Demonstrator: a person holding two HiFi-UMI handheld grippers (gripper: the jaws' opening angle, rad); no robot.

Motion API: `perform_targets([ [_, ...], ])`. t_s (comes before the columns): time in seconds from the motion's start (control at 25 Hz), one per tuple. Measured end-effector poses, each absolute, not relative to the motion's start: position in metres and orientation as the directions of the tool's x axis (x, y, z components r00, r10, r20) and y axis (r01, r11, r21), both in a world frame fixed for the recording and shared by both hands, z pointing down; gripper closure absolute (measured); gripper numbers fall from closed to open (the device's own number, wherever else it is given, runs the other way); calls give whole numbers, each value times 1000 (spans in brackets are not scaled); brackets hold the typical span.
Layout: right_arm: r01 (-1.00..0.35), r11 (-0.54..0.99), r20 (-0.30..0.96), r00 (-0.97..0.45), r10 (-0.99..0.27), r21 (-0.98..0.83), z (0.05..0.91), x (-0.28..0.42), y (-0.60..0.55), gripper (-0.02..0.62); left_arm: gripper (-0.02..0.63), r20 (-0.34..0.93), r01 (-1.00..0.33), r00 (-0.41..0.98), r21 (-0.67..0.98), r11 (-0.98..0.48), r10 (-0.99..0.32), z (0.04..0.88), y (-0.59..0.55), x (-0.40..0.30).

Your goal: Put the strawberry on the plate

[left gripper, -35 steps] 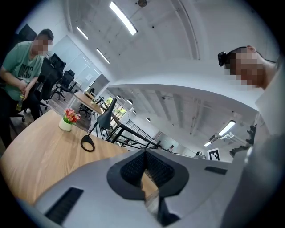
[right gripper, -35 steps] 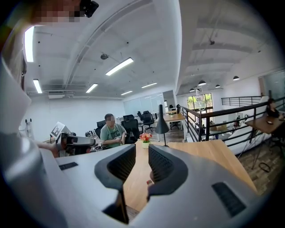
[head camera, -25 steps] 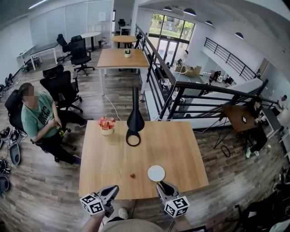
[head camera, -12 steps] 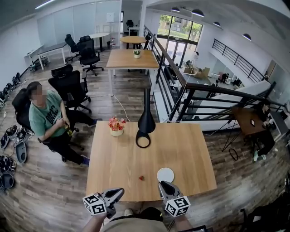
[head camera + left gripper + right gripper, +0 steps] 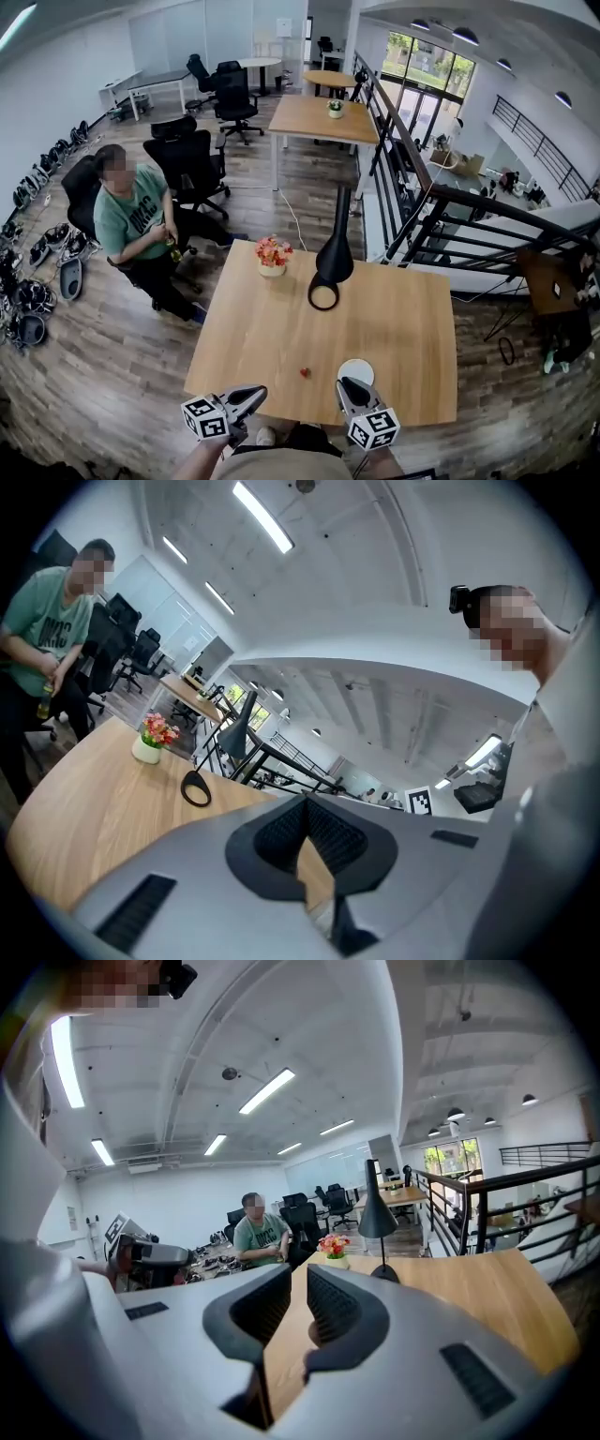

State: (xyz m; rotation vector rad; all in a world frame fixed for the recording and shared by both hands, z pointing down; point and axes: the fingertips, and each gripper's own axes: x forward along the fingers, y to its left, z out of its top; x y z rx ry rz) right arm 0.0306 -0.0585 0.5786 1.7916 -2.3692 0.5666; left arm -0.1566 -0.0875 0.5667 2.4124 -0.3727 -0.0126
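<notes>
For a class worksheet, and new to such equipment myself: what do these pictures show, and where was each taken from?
A person holds a two-jaw gripper in each hand. One picture comes from a head camera looking down; the others come from cameras riding on each gripper. On the light wooden table lie a small red strawberry and a round white plate, apart; beyond stand a black lamp and a pot of flowers. The left gripper is shut and empty. The right gripper is open and empty; its jaws have just been closing.
</notes>
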Motion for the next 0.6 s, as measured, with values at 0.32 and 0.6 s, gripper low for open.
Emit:
perform_targets([
  [0.32,-898,405,324,-440,-838,-172,576,53,-88,537,602,127,-372,914,643,-670,-386,566,-89,-120],
  [0.6,-848,494,342,-530,-776,-193,599,67,-107,537,601,186,-466,874,584,-665,-449,573,-86,-88],
])
